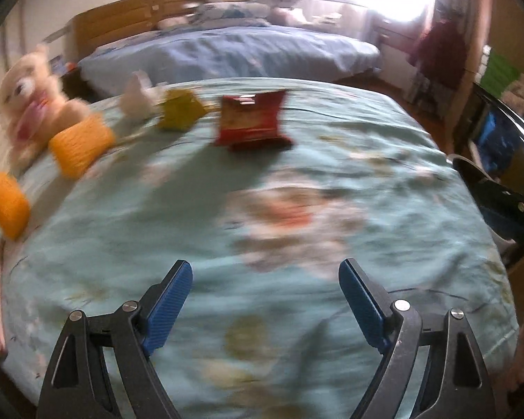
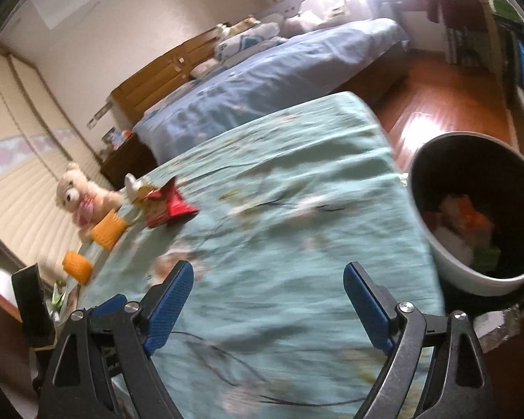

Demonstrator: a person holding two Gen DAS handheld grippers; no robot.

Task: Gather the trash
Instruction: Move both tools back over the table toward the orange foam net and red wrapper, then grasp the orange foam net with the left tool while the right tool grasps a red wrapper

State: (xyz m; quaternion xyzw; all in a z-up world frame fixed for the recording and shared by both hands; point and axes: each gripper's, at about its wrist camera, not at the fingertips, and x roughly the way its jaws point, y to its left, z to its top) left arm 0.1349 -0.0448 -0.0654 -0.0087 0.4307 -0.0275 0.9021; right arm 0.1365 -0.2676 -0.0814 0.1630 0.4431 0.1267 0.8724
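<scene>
A red snack bag (image 1: 252,120) lies on the teal bedspread (image 1: 297,244), far ahead of my left gripper (image 1: 265,272), which is open and empty. A yellow-green wrapper (image 1: 180,111) and a white crumpled piece (image 1: 138,96) lie behind it to the left. My right gripper (image 2: 269,276) is open and empty over the same bedspread (image 2: 297,227). The red bag (image 2: 169,206) shows far left in the right wrist view. A white-rimmed bin (image 2: 447,265) with trash inside stands at the bed's right side.
A plush bear (image 1: 35,94) and two orange ridged cushions (image 1: 82,143) sit along the bed's left edge. A second bed with blue cover (image 1: 234,52) lies beyond. Wooden floor (image 2: 436,111) runs at the right. The frames are blurred by motion.
</scene>
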